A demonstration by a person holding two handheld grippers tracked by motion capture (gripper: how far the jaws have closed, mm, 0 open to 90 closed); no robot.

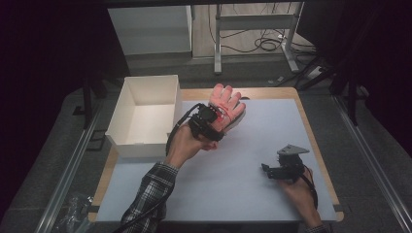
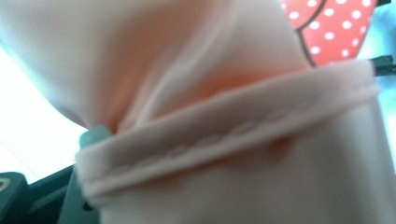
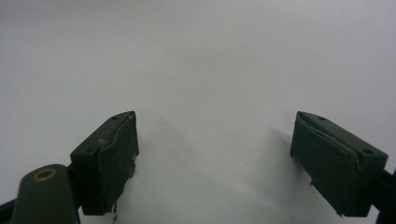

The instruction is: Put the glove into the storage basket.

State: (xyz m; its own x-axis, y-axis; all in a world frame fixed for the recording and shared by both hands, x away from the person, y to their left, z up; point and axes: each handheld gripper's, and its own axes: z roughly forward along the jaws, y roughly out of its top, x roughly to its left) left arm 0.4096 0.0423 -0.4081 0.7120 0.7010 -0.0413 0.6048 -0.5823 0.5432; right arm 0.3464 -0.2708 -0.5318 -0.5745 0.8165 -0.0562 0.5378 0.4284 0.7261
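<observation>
Here the left claw pinches a soft, limp peach fabric glove at its stitched cuff, lifted just right of the white open box; that hem gives firm purchase. The right claw rests wide open over the bench.

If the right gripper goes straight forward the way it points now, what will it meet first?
Probably nothing soon. The right gripper has its jaws open over the bare pale mat, pointing toward the person's left. Farther along lies the person's left forearm, though depth is unclear.
</observation>
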